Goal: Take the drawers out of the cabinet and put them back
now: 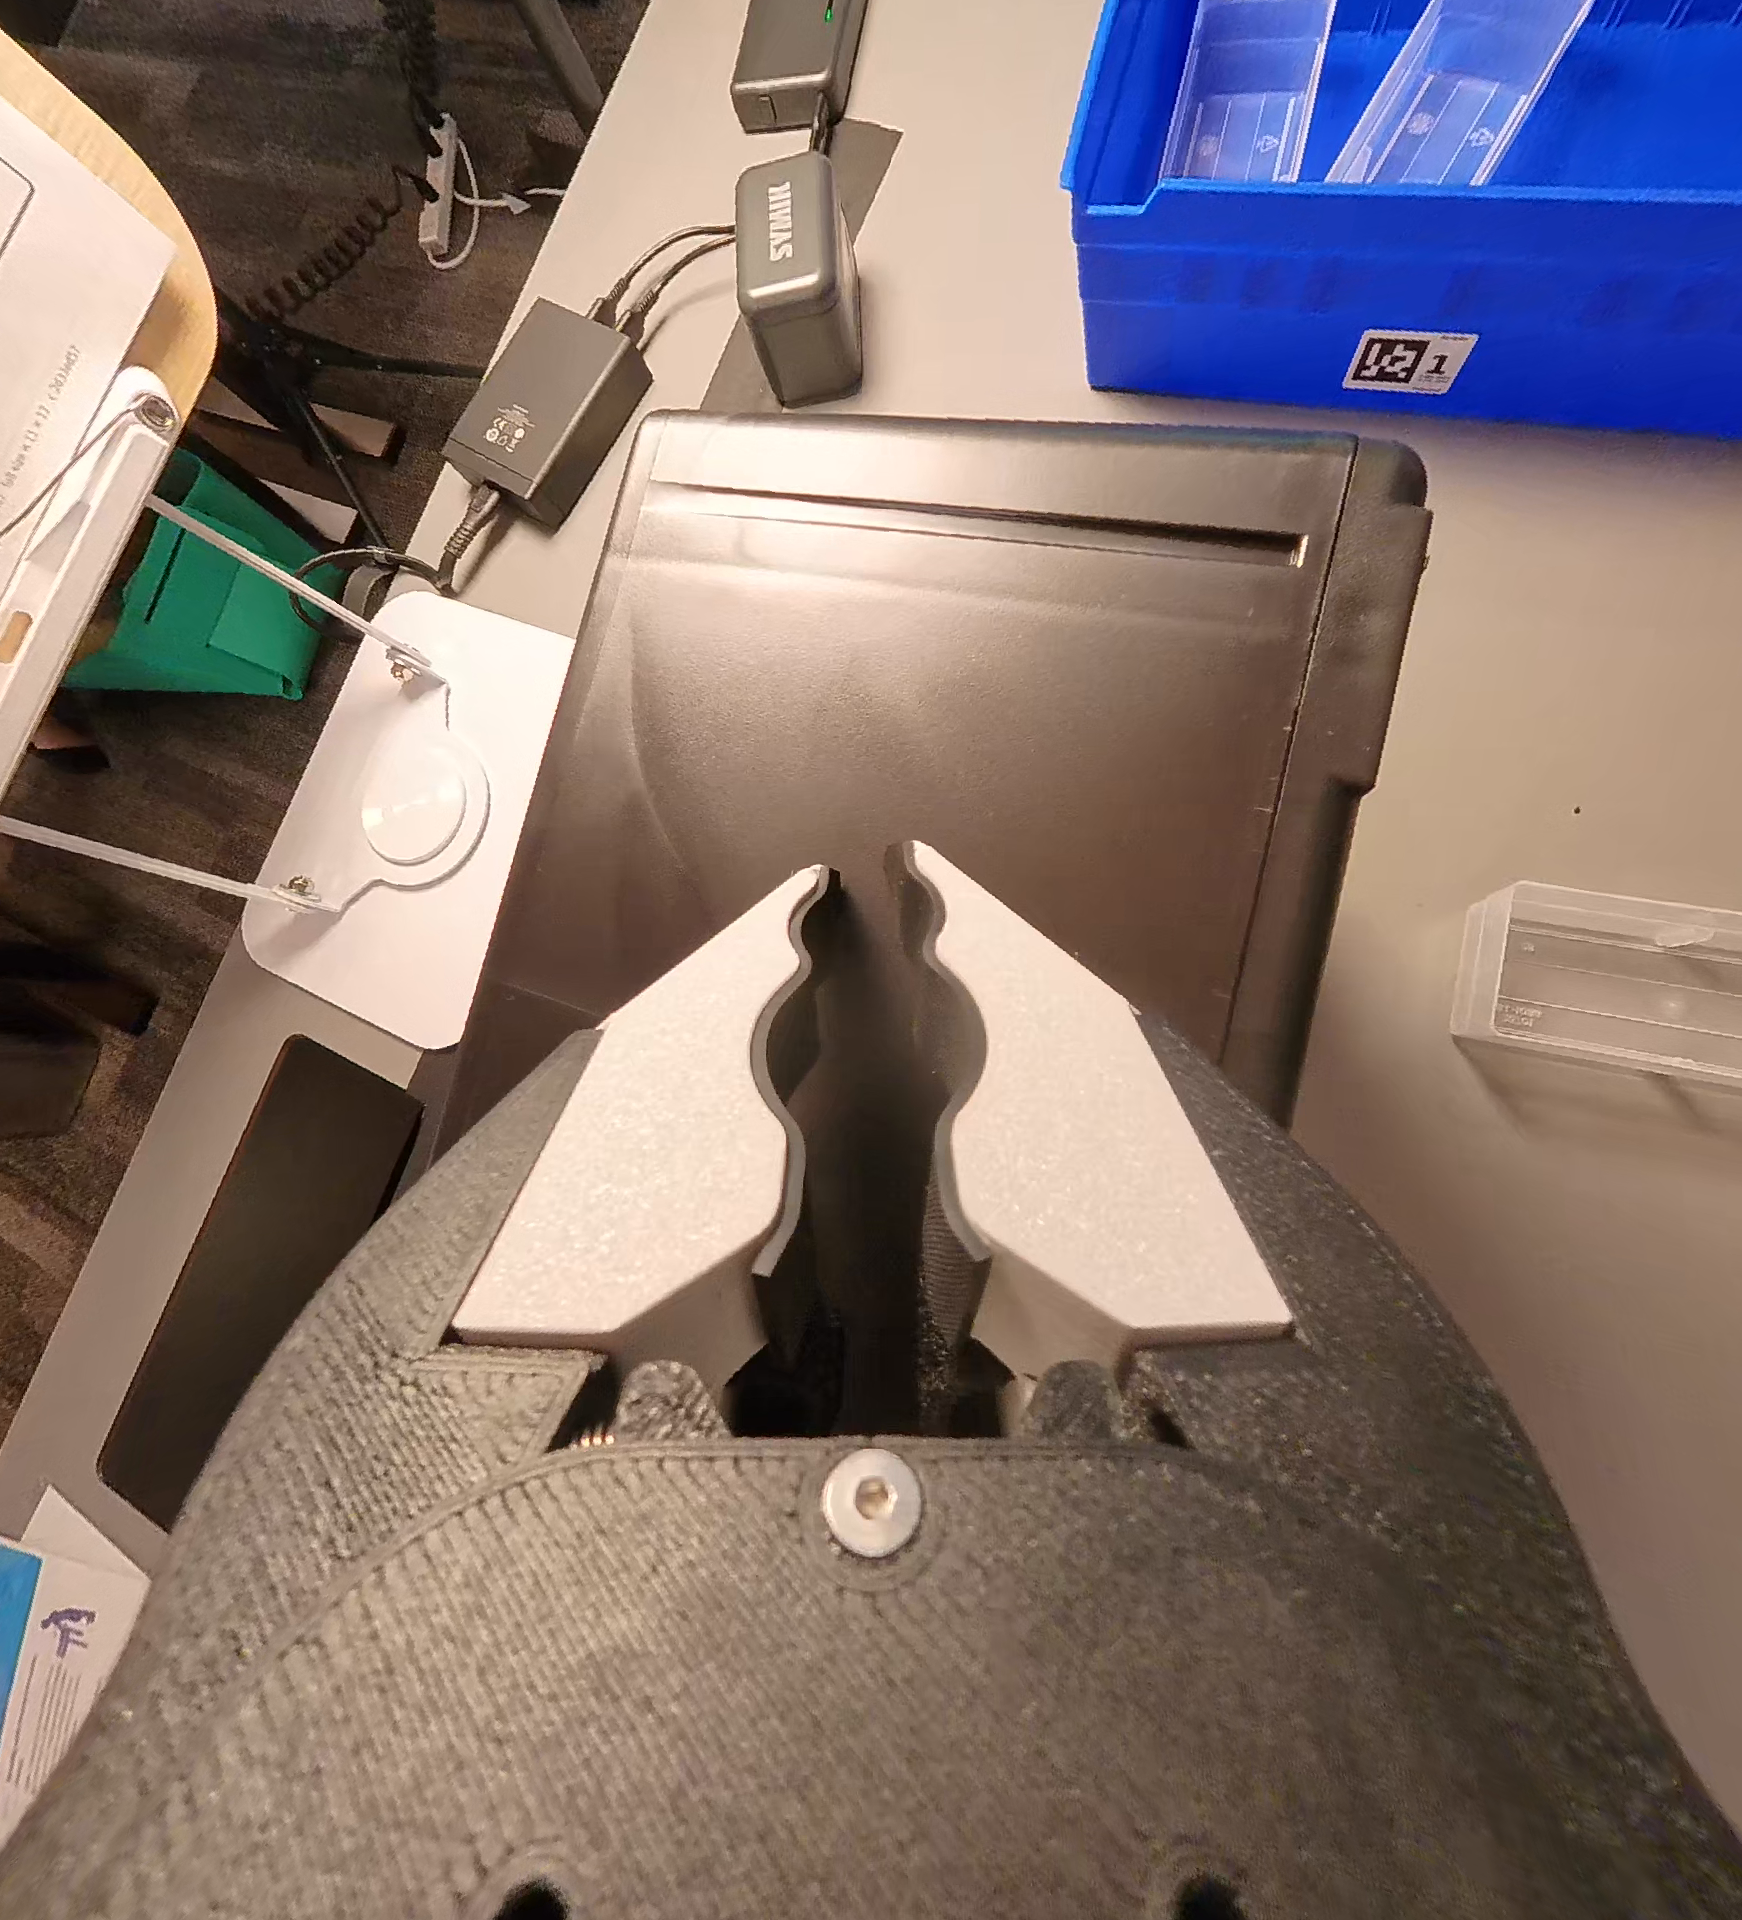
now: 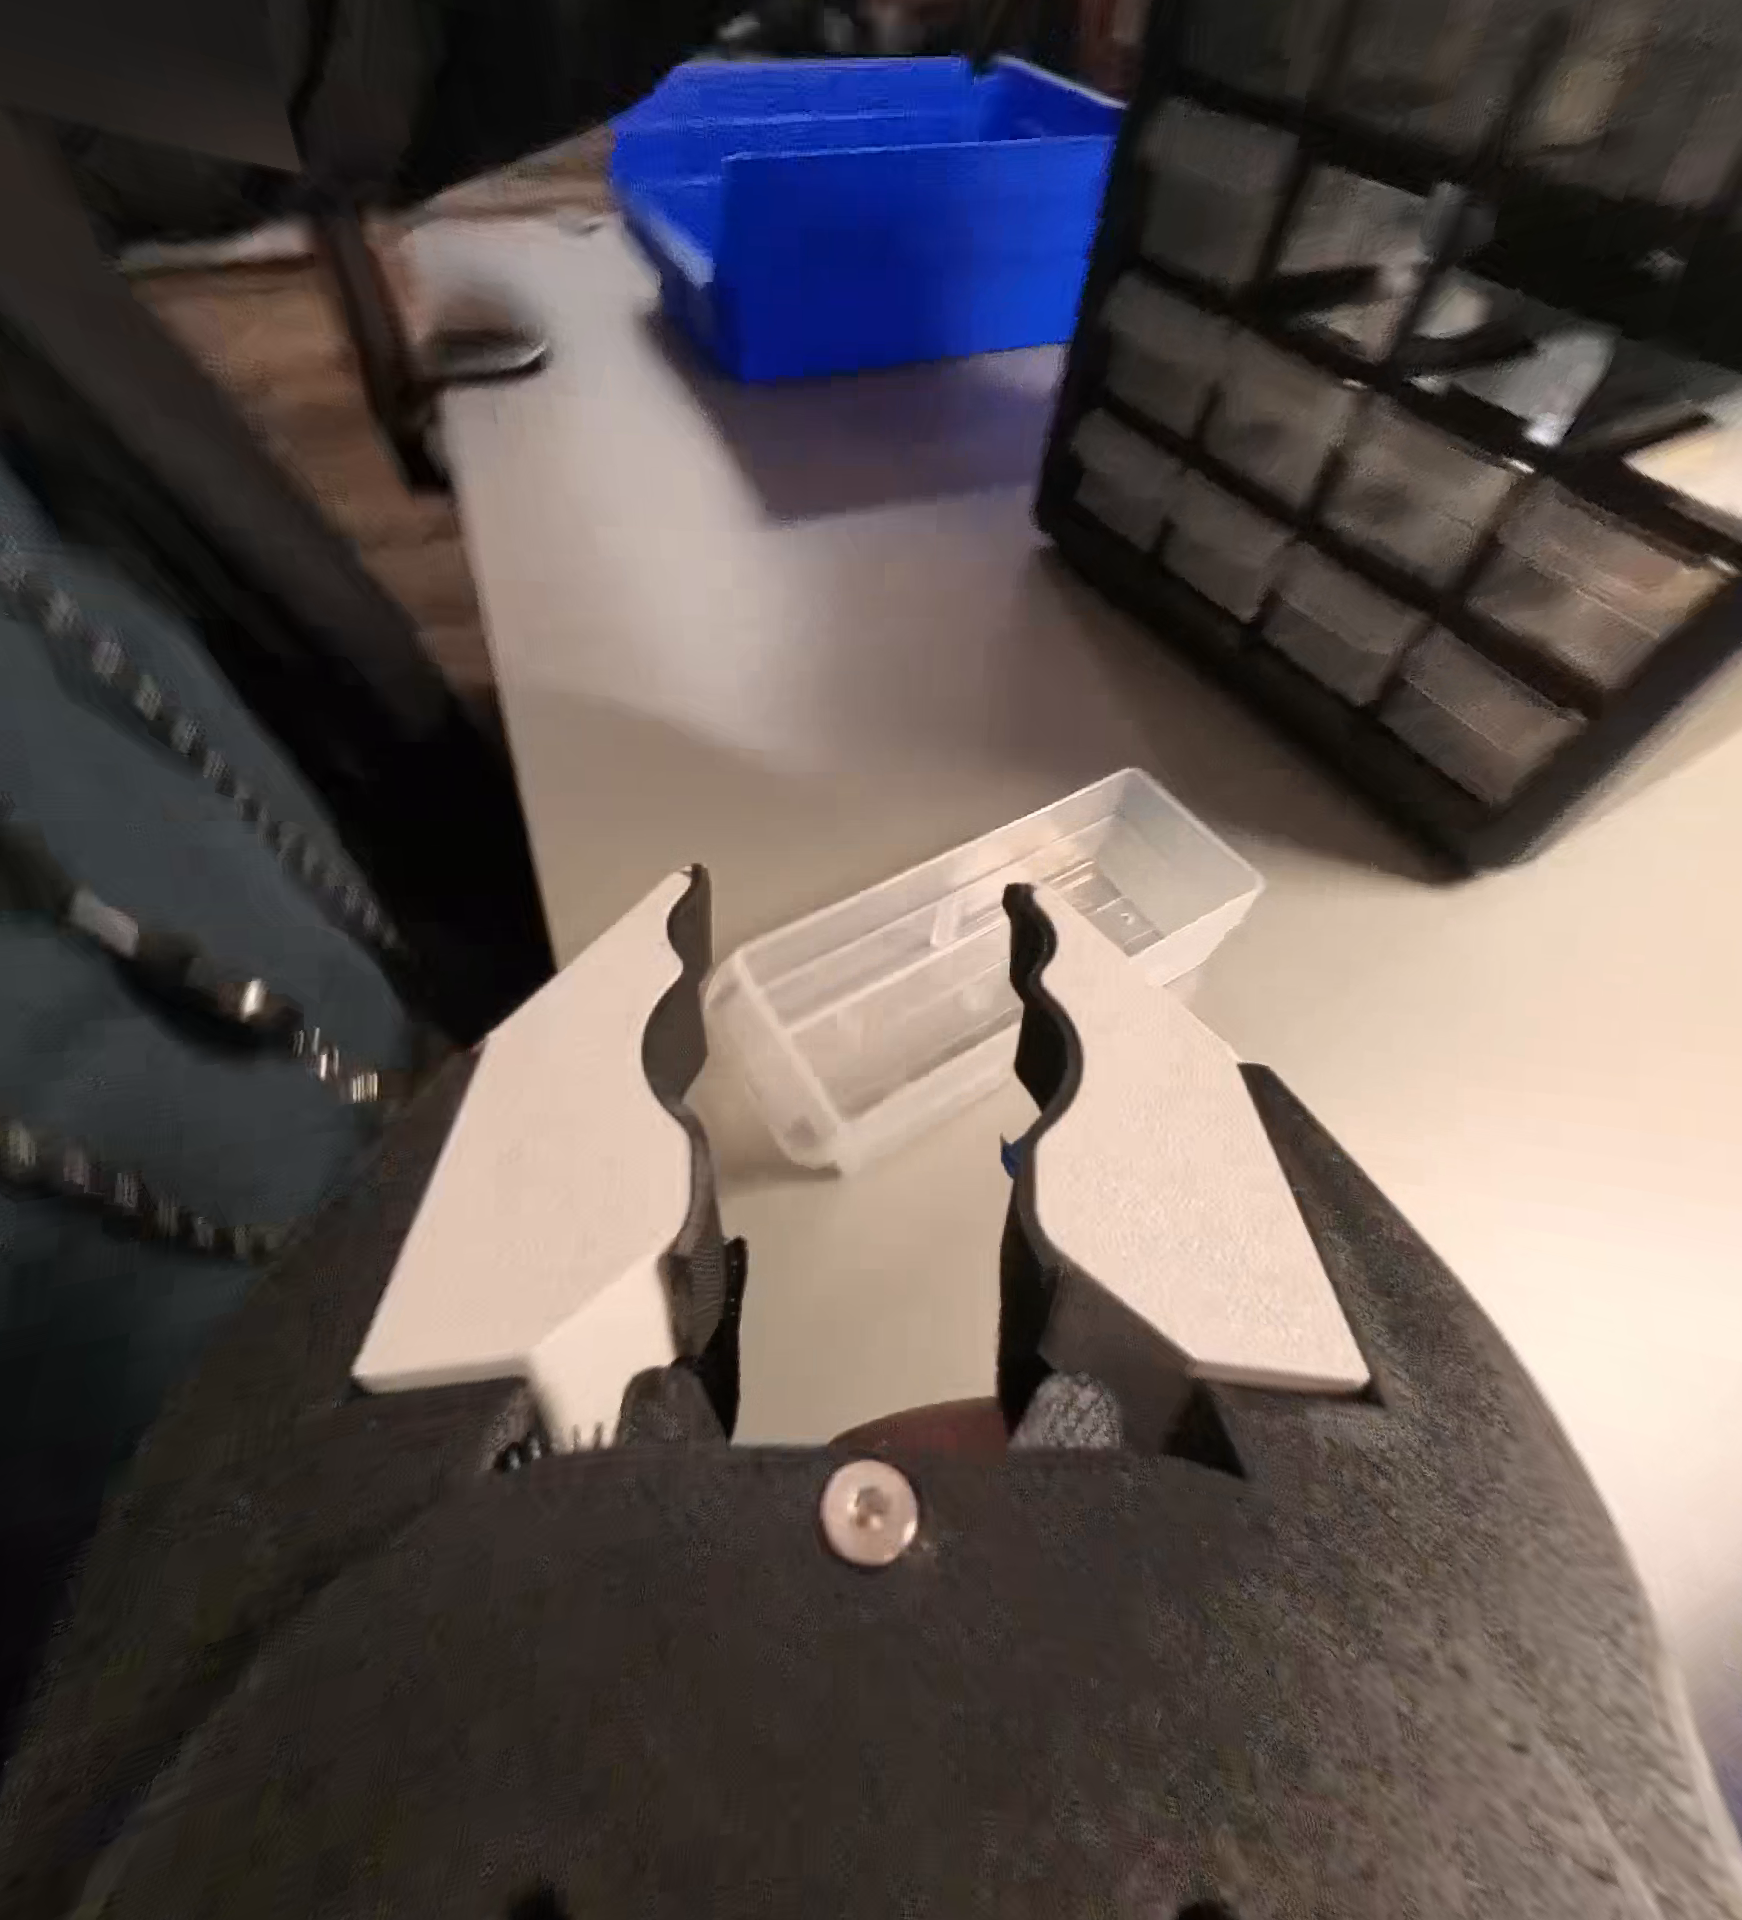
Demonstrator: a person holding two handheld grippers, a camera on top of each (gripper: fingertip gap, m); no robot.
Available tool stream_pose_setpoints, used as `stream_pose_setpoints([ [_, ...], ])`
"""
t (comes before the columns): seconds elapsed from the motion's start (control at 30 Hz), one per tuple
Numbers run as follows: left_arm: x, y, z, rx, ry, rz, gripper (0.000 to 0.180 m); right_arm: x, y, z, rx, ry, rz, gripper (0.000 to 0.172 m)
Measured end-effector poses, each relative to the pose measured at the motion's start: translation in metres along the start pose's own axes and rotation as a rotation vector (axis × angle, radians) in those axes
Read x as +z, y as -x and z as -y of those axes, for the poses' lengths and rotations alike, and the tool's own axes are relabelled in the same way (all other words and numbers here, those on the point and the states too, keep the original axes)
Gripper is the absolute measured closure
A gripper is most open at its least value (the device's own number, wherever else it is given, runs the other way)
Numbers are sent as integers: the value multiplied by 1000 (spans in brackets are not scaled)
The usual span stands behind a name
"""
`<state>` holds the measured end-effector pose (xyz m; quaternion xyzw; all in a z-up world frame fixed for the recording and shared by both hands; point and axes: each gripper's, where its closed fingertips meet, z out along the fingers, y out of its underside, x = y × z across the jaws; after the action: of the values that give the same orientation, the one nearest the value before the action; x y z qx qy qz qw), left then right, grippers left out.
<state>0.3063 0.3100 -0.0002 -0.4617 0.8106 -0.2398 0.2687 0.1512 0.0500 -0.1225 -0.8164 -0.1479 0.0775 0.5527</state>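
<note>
- Left gripper [image 1: 859, 868], frame centre, is seen nearly closed over the black cabinet's [image 1: 1002, 675] top; nothing appears gripped.
- Right gripper [image 2: 856, 904] is spread wide; the clear drawer [image 2: 960, 987] lies loose on the table [image 2: 1469, 1091], centre frame.
- Removal seems done; re-gripping and alignment with an empty slot are called for.

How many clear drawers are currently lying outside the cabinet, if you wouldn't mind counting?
3 visible: one clear drawer lies on the table in front of the right gripper, and two sit in the blue bin. The bin may hide more.
</note>
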Motion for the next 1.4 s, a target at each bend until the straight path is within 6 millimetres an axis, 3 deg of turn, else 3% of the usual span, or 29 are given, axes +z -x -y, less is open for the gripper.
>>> stream_pose_setpoints([
  [0.13, 0, 0, 0, -4, -3, -4, 168, 31, -25, -4, 194, 194, -153, 116],
  [0.27, 0, 0, 0, -8, -6, -3, 168, 69, -17, -17, 274, 353, -91, 115],
  [0.33, 0, 0, 0, -5, -4, 0, 168, 76, -16, -31, 182, 471, -82, 130],
  [0.47, 0, 0, 0, 6, 0, 7, 168, 66, -18, -52, -48, 636, -52, 155],
  [0.57, 0, 0, 1, 8, -4, 1, 169, 44, -26, -60, -244, 701, -2, 165],
  [0.67, 0, 0, 1, 6, -11, -5, 169, 13, -41, -76, -472, 770, 37, 163],
  [0.73, 0, 0, 1, 5, -15, -6, 168, -5, -50, -81, -449, 800, 16, 157],
  [0.93, 0, 0, 1, 7, -18, -10, 169, -27, -47, -69, -462, 703, -22, 140],
  [1.03, 0, 0, 1, 6, -21, -13, 168, -28, -44, -68, -526, 672, -12, 138],
  [1.2, 1, 0, 1, 2, -24, -13, 168, -9, -33, -66, -654, 639, 62, 127],
  [1.33, 1, 0, 1, 1, -27, -6, 168, -4, -38, -88, -680, 747, 117, 133],
  [1.4, 1, 0, 1, 0, -30, -7, 169, -3, -44, -93, -698, 777, 101, 154],
])
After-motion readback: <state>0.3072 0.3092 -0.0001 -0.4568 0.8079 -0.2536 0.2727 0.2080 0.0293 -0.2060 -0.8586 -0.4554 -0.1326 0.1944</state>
